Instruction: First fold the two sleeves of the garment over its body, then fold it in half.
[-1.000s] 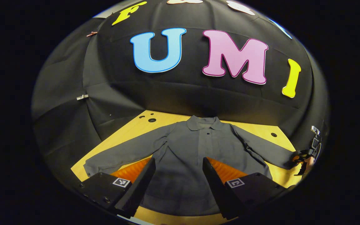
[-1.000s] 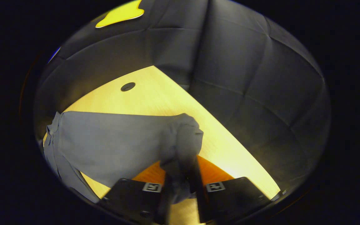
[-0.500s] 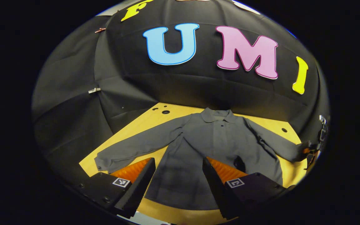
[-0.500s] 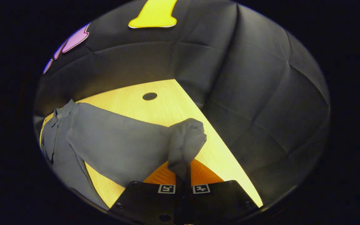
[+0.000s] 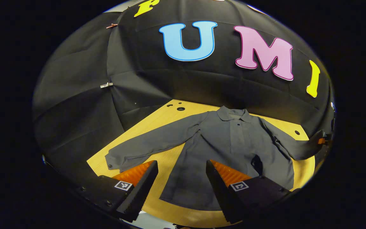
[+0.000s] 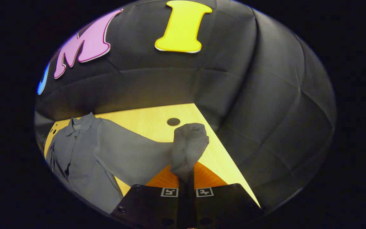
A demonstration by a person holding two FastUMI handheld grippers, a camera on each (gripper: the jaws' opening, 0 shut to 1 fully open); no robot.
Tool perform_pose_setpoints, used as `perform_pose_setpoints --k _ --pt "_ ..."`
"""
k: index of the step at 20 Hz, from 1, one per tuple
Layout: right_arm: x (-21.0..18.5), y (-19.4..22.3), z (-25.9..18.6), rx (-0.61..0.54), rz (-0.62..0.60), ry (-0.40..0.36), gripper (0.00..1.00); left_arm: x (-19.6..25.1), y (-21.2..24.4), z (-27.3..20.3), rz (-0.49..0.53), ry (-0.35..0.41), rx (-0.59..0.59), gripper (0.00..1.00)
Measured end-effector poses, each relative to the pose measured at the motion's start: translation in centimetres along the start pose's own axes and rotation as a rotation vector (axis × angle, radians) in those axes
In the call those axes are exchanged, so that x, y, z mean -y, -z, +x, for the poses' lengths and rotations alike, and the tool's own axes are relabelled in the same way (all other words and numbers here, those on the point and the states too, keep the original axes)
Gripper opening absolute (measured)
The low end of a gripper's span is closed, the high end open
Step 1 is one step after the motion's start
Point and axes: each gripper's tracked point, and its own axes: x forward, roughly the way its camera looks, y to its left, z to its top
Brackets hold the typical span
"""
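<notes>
Right gripper (image 6: 186, 178) jaws pinch the shirt's (image 5: 230, 143) sleeve cuff (image 6: 189, 143); left gripper (image 5: 179, 178) jaws spread above its hem.

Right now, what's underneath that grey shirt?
The shirt lies on a yellow wooden table. Whatever sits beneath its body is covered. The right gripper lifts one cuff.

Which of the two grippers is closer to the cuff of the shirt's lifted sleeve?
The right gripper: its fingers are pinched shut on the sleeve cuff. The left gripper hangs open above the shirt hem, well away from that cuff.
</notes>
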Motion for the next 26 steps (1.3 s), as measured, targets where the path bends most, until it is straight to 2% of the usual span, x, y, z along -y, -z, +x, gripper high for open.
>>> perform_pose_setpoints --k 6,14,21,26 --pt "-6.3 -6.8 -3.0 0.093 -0.029 -0.087 0.05 -2.4 0.6 -0.3 -0.023 -0.005 -0.025 0.96" --pt "-19.3 -10.5 -5.4 0.123 -0.130 -0.245 0.05 -5.8 0.7 -0.3 -0.084 -0.034 -0.040 0.96" --pt "-32.9 -10.2 -6.6 0.108 -0.238 -0.407 0.05 -7.7 2.7 -0.8 -0.169 -0.059 -0.088 0.96" --pt "-42.5 -7.4 -7.8 0.073 -0.299 -0.511 0.05 -9.1 3.6 -1.9 -0.207 -0.076 -0.100 0.96"
